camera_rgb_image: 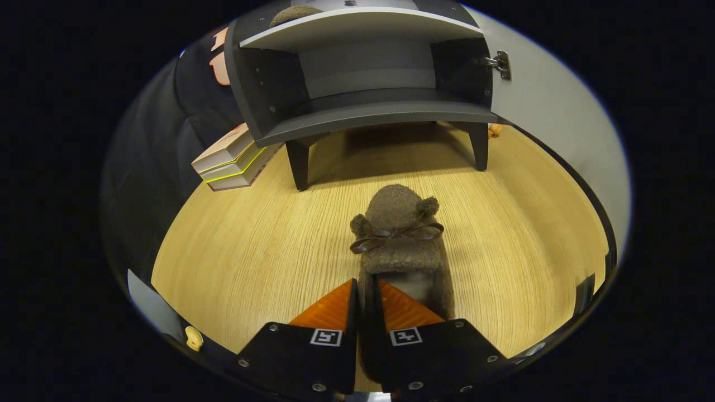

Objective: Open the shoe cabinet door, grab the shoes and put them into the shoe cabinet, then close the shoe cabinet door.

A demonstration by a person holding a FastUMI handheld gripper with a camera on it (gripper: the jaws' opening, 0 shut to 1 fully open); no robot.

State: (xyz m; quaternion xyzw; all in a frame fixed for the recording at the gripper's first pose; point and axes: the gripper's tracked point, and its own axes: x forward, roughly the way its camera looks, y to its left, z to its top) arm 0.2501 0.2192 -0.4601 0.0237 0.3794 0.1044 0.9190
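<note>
The gripper [366, 301] pinches the slipper's [399, 234] side wall, open shoe cabinet [363, 114] beyond.

We see a fuzzy, woolly shoe [400, 234] with a glossy ribbon bow [394, 235], a matt shoe cabinet [363, 78] with a metal hinge [501, 63], on a wood-grain floor [251, 245].

Light is warm and even on the wooden floor [251, 240]. The cabinet [363, 84] inside at 12 o'clock is dim, with soft shadow beneath. Strong fisheye bending at edges; focus is sharp.
</note>
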